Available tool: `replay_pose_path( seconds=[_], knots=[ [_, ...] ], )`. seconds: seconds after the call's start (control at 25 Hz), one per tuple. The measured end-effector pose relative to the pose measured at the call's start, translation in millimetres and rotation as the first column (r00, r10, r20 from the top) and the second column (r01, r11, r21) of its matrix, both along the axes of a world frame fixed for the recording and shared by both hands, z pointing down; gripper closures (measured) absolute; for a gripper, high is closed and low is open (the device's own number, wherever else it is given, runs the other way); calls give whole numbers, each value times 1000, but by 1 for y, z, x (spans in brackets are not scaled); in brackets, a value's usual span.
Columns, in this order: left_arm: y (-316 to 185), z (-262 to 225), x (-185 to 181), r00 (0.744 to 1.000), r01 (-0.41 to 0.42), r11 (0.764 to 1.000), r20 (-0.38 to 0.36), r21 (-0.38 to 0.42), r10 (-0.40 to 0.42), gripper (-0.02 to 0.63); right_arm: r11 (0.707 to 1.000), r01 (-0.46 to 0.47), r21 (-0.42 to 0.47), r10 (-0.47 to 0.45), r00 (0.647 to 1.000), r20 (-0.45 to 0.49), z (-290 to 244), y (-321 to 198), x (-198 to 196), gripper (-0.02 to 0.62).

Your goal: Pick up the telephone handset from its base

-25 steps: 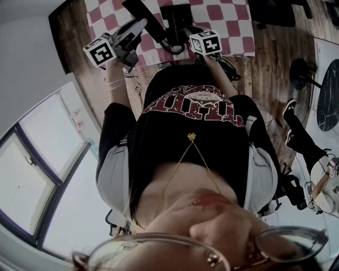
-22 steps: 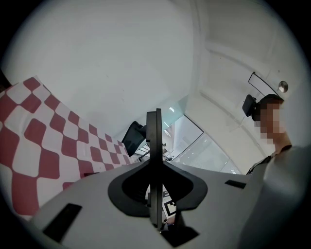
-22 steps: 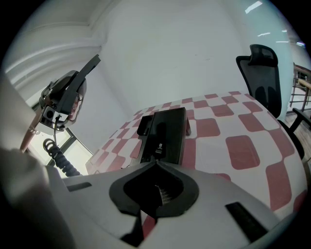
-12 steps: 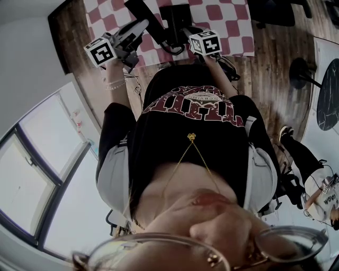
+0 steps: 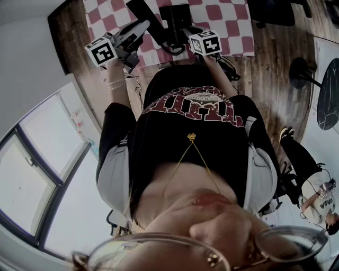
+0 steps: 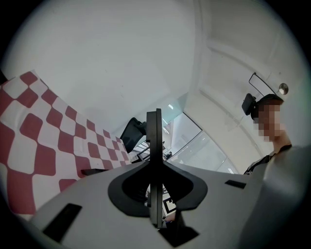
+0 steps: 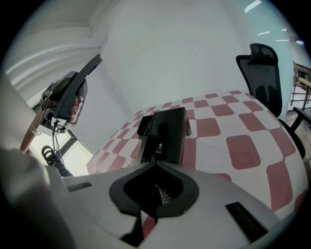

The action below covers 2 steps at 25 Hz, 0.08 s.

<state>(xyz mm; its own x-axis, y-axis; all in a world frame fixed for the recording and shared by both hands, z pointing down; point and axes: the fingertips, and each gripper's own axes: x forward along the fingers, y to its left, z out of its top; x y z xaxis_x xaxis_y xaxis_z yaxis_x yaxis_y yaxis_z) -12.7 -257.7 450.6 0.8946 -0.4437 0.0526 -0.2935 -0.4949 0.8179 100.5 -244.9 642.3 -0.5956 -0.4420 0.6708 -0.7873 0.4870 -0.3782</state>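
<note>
Head view, handset [image 5: 140, 10]: a black bar at the top of the frame, left of centre. It is clear of the phone base [image 5: 177, 16] and slants from upper left to lower right.
Head view, grip: the left gripper [image 5: 142, 25] is clamped on the handset. The right gripper [image 5: 186, 36] sits just lower right of the phone base.
Head view, phone base: a dark block on the checked cloth [image 5: 228, 24], top centre, between the two grippers.
Left gripper view, jaws: pressed on a thin dark upright strip, probably the handset edge-on. Its long axis runs top to bottom through mid-frame.
Right gripper view, jaws: closed together with nothing between them, aimed down at the phone base in mid-frame.
Right gripper view, handset: upper left, raised in the left gripper, with a curly cord [image 7: 48, 155] hanging below.
Judgement: the handset looks already off its base, so the next move belongs to the left hand. The cord probably limits its reach.
</note>
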Motion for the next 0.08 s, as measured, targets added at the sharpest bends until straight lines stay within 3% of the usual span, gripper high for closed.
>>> replay_pose_path(
  seconds=[0.08],
  knots=[
    [-1,-2,3,1000,-3,1000,6,7,3,528,1000,1,-2,-1,1000,-1,0,0,2,575]
  ],
)
